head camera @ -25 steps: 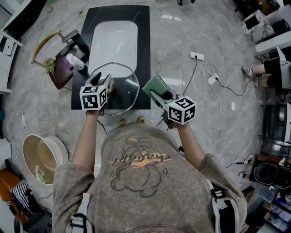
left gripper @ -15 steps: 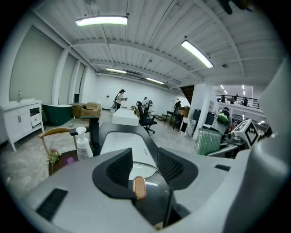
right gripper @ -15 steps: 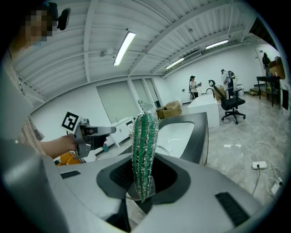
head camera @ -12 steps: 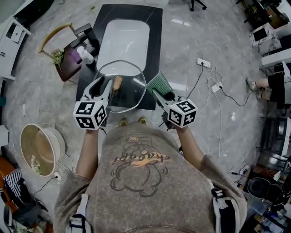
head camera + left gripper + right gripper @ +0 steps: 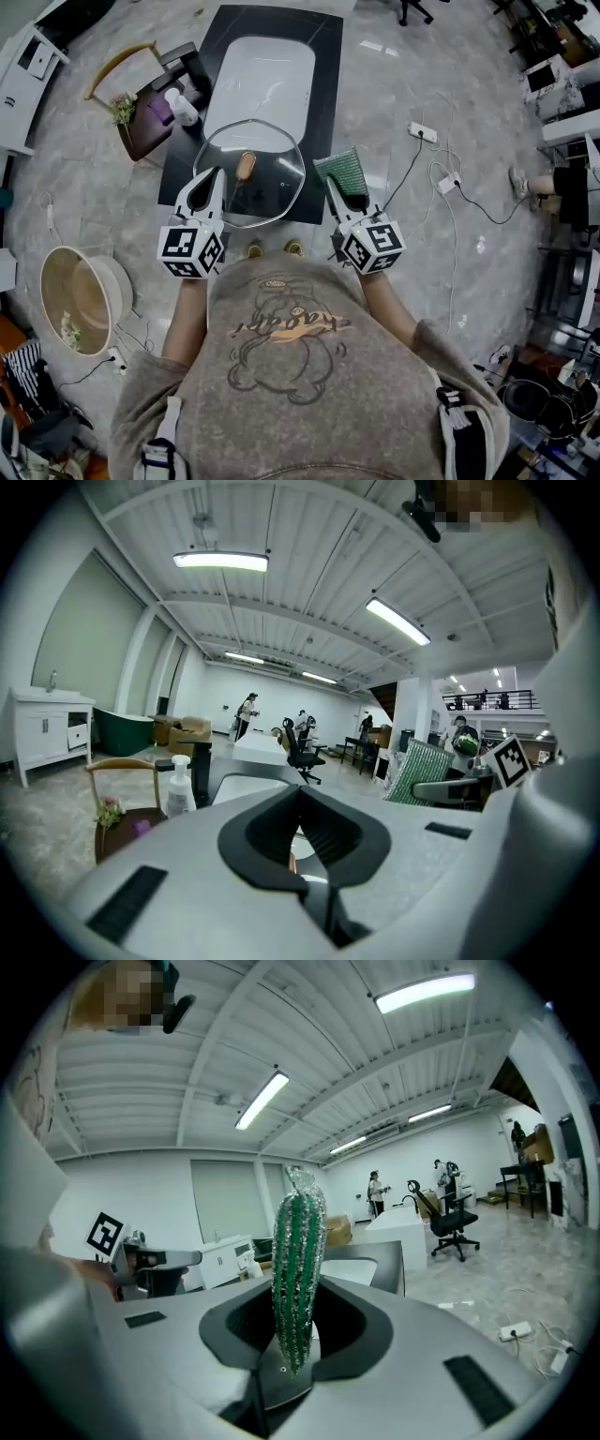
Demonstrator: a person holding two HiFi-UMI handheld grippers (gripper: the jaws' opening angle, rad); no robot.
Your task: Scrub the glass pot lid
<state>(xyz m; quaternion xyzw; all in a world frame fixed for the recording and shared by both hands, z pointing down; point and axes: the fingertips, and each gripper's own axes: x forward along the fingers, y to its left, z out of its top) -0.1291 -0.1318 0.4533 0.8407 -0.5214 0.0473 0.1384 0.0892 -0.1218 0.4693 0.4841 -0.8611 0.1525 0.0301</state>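
The round glass pot lid with its wooden knob lies over the front of the black countertop. My left gripper is at the lid's left rim, its jaws shut on the rim. In the left gripper view the jaws meet, and the lid and knob show just behind them. My right gripper is to the right of the lid, shut on a green scrubbing pad. In the right gripper view that pad stands upright between the jaws.
A white sink basin is set in the countertop behind the lid. A soap pump bottle and a wooden chair with a plant stand at the left. A round tub sits on the floor at lower left. Cables and a power strip lie at the right.
My left gripper has drawn back from over the knob to the lid's left rim, and its jaws have closed there. The right gripper has kept hold of the green pad.
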